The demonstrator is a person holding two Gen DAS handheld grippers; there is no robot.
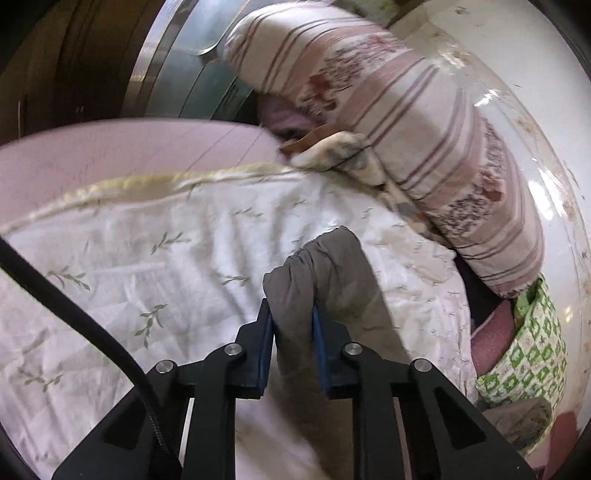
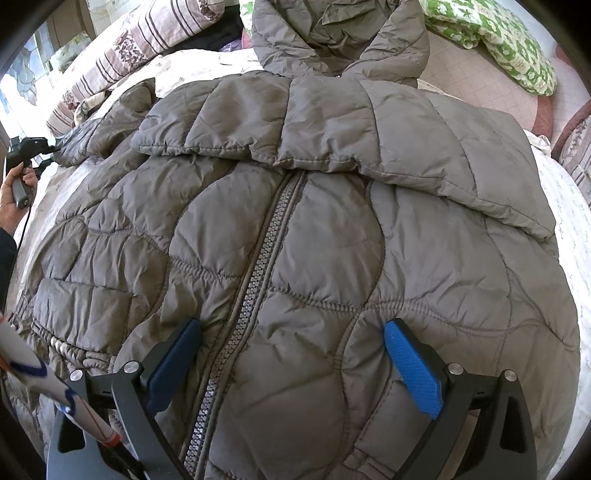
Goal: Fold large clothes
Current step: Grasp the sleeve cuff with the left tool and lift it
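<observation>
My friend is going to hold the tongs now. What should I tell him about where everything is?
Left tongs: shut on the cuff of the jacket's sleeve, over the white quilt.
Right tongs: open, either side of the zipper low on the jacket; pinching nothing.
Jacket: lies front up on the bed, zipped, hood at the far end. One sleeve is already folded across the chest.
Left to do: bring the held sleeve across too, then fold the body up.
</observation>
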